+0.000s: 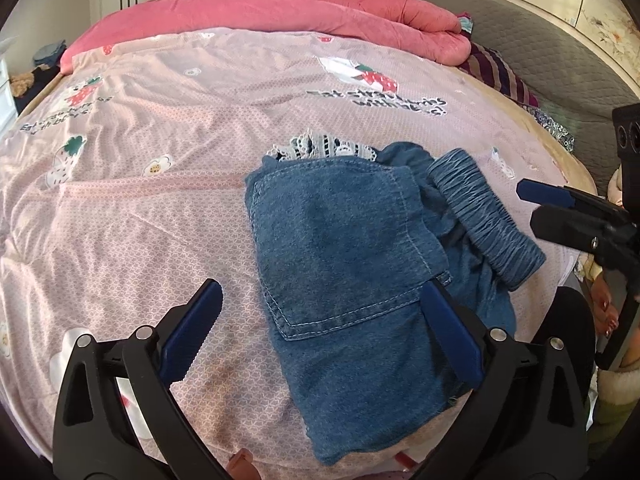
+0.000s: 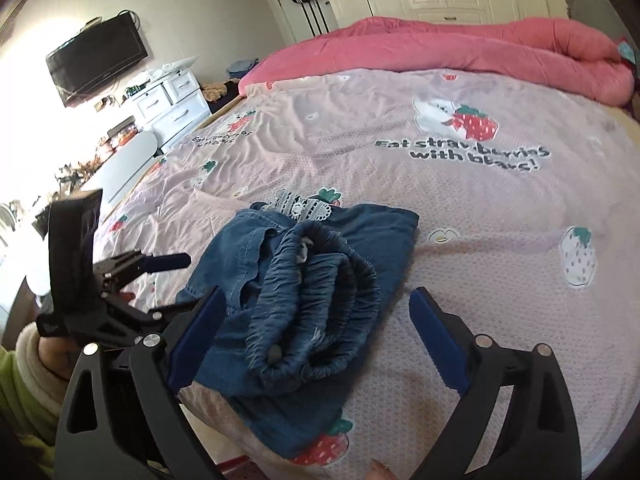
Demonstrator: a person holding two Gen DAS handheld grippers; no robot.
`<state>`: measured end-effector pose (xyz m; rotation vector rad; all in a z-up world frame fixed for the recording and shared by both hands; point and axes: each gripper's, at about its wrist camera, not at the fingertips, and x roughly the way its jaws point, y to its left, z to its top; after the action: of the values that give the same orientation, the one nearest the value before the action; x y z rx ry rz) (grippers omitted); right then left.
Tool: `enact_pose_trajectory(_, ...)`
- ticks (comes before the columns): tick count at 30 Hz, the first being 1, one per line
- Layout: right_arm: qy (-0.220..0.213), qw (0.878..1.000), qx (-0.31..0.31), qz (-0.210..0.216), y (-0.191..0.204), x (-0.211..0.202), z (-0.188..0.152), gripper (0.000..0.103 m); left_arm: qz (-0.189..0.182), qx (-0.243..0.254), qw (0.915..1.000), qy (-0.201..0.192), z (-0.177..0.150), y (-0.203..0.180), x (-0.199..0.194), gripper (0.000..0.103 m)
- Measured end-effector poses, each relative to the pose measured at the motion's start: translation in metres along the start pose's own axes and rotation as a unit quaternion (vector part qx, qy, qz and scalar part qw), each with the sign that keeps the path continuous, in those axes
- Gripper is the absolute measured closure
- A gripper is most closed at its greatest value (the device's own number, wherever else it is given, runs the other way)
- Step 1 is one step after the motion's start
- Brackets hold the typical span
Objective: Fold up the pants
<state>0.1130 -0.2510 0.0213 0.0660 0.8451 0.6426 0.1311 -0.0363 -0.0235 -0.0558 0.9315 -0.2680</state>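
Now we see folded denim pants [image 1: 344, 240] near the bed [image 1: 140, 184] front edge, our left gripper [image 1: 320, 312] and right gripper [image 2: 316, 336] both spread wide, gripping nothing.

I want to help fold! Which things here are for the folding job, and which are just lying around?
For the job: denim pants, left gripper, right gripper, both open.

Just lying about: pink quilt, strawberry bedsheet, striped cloth, TV, white drawers.

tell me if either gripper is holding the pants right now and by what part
Nothing is held. The left gripper and right gripper both stand open over the folded denim pants.
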Motion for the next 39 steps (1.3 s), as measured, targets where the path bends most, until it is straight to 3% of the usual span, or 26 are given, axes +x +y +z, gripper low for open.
enact_pose_trajectory(5, 0.023, 1.0, 0.014, 0.016, -0.005, 0.02, 0.004, 0.009, -0.011, -0.006, 0.9999, 0.01, -0.001, 0.003, 0.008, 0.009)
enact_pose_trajectory(11, 0.042, 0.999, 0.013, -0.001, -0.01, 0.038, 0.001, 0.008, -0.022, -0.014, 0.9995, 0.019, -0.003, 0.005, 0.015, 0.009)
enact_pose_trajectory(20, 0.062, 0.997, 0.039, 0.023, -0.026, 0.053, -0.004, 0.007, -0.071, -0.039, 0.9961, 0.036, -0.006, 0.009, 0.028, 0.01)
enact_pose_trajectory(24, 0.075, 0.992, 0.076, 0.062, -0.036, 0.066, -0.004, 0.008, -0.09, -0.039, 0.9945, 0.037, -0.006, 0.008, 0.029, 0.028)
enact_pose_trajectory(25, 0.075, 0.992, 0.077, 0.07, -0.036, 0.068, -0.004, 0.011, -0.094, -0.036, 0.9942, 0.038, -0.005, 0.005, 0.029, 0.03)
enact_pose_trajectory(26, 0.074, 0.991, 0.079, 0.08, -0.035, 0.071, -0.004, 0.026, -0.095, -0.034, 0.9942, 0.038, -0.004, 0.004, 0.029, 0.035)
enact_pose_trajectory(30, 0.062, 0.993, 0.067, 0.073, -0.03, 0.067, -0.001, 0.048, -0.095, -0.032, 0.9947, 0.024, -0.001, 0.001, 0.025, 0.049)
enact_pose_trajectory(33, 0.039, 0.997, 0.043, 0.056, -0.021, 0.056, 0.004, 0.055, -0.085, -0.018, 0.9962, 0.001, 0.004, -0.004, 0.014, 0.055)
enact_pose_trajectory(39, -0.01, 0.999, -0.017, 0.034, 0.002, 0.045, 0.041, 0.056, -0.053, 0.0, 0.9977, -0.041, 0.023, -0.006, -0.002, 0.055)
